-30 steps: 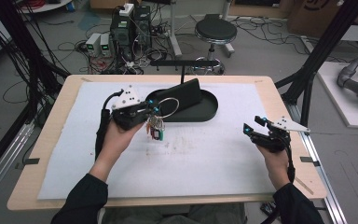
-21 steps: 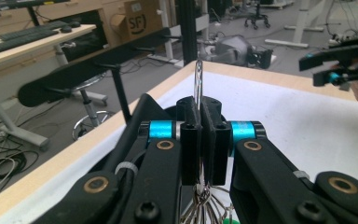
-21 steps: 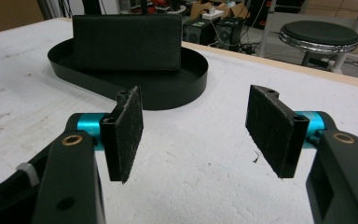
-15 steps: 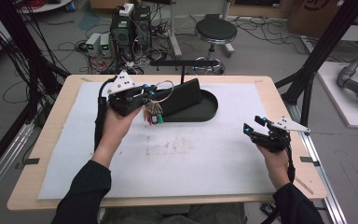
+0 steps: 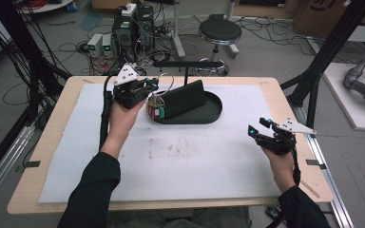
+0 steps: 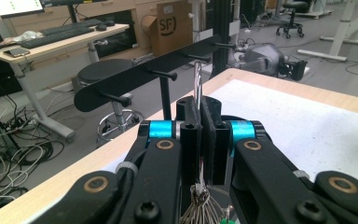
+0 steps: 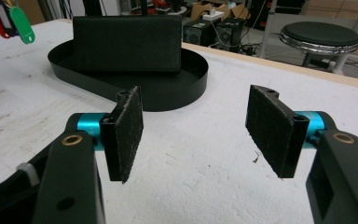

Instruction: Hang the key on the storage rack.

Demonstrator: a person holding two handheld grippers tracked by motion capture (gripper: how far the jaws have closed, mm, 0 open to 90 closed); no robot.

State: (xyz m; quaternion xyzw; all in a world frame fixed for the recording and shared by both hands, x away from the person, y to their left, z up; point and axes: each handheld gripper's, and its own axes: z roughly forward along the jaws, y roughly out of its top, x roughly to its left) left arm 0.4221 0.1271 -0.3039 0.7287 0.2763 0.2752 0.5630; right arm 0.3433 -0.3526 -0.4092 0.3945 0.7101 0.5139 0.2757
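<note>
My left gripper [image 5: 151,88] is shut on a metal key ring [image 6: 197,83] and held above the table's far left. The ring's loop rises above the closed jaws. Its bunch of keys and coloured tags [image 5: 156,108] hangs below, beside the left end of the black oval tray [image 5: 210,115]. In the left gripper view the gripper [image 6: 200,116] faces a black peg rack [image 6: 144,77], whose pegs point toward me. The rack [image 5: 187,63] stands behind the tray. My right gripper [image 5: 259,127] hovers open over the table's right side with nothing between its pads [image 7: 126,133].
A black rectangular block [image 5: 184,99] stands tilted in the tray. A white mat [image 5: 180,156] covers the wooden table. Green and red tags [image 7: 16,21] dangle at the top left of the right gripper view. A stool [image 5: 219,32] and cables lie beyond the far edge.
My left gripper has risen and moved farther back toward the rack, carrying the key bunch with it. The right gripper has stayed put, open.
</note>
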